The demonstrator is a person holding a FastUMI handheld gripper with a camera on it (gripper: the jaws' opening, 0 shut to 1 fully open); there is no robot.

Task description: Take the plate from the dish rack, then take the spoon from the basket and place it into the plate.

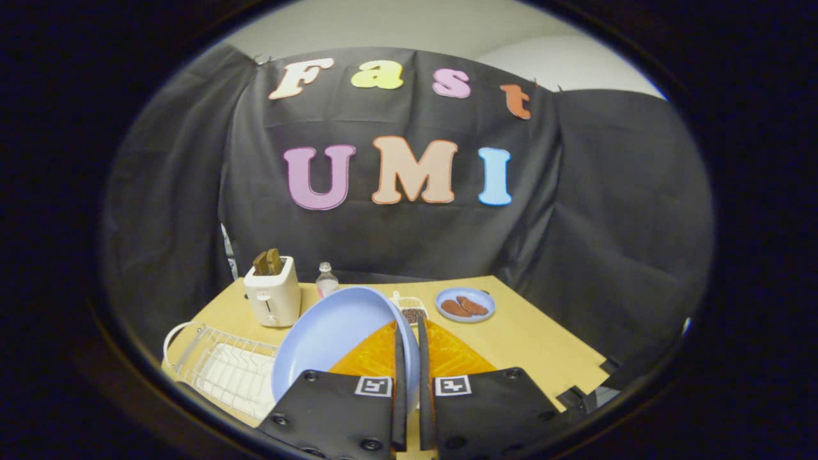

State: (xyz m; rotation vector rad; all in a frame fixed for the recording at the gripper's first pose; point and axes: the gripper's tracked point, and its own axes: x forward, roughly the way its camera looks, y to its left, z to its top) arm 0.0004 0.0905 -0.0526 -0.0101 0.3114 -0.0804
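The light-blue plate (332, 338) is already out of the white wire dish rack (223, 370), pinched by its rim between the nearly closed fingers (409, 332) above the tabletop (543, 345), so setting it down and fetching the spoon remain.

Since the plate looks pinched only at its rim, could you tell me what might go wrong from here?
1. The gripper holds the blue plate by its edge only, lifted and tilted, so it could slip or swing.
2. The plate hangs close to the toaster and small bottle, so a wide swing might knock them.
3. Lowered carelessly, it may land on the wire dish rack instead of the orange mat.
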